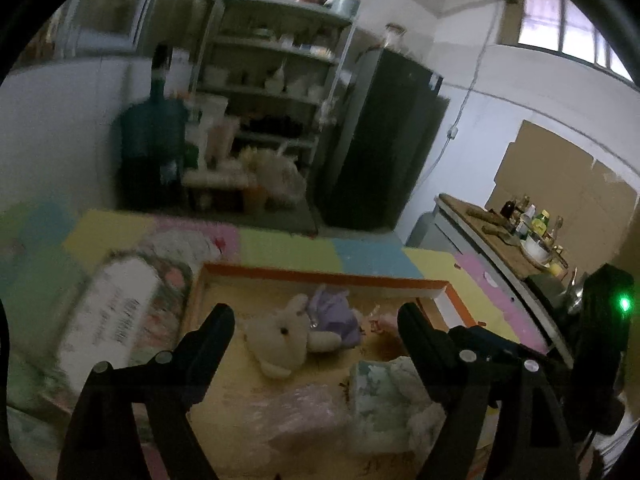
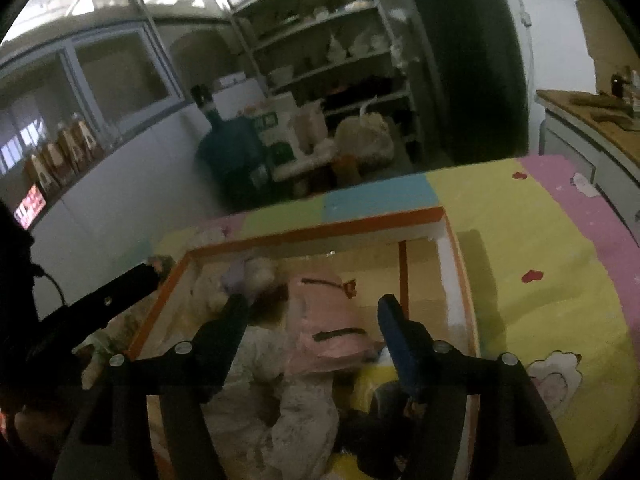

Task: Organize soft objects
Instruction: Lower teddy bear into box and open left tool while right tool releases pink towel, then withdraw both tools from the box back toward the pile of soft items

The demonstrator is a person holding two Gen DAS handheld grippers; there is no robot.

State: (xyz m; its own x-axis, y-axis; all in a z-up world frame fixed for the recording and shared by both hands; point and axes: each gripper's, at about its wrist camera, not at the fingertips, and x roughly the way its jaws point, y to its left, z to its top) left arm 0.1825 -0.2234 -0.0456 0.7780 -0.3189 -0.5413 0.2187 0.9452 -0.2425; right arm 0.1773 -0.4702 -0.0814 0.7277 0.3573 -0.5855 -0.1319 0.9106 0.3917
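Both claws, left (image 1: 316,324) and right (image 2: 314,312), hang released over the orange-rimmed cardboard box (image 1: 320,274); likely next, gripping the cream plush rabbit (image 1: 282,340).

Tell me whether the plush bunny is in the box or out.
In. The bunny lies on its side on the box floor, inside the orange rim, beside a purple toy.

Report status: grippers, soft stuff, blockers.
Left gripper open, empty, over the orange-rimmed box. Right gripper open above the pink item. Plush bunny lies in the box. No blockers seen.
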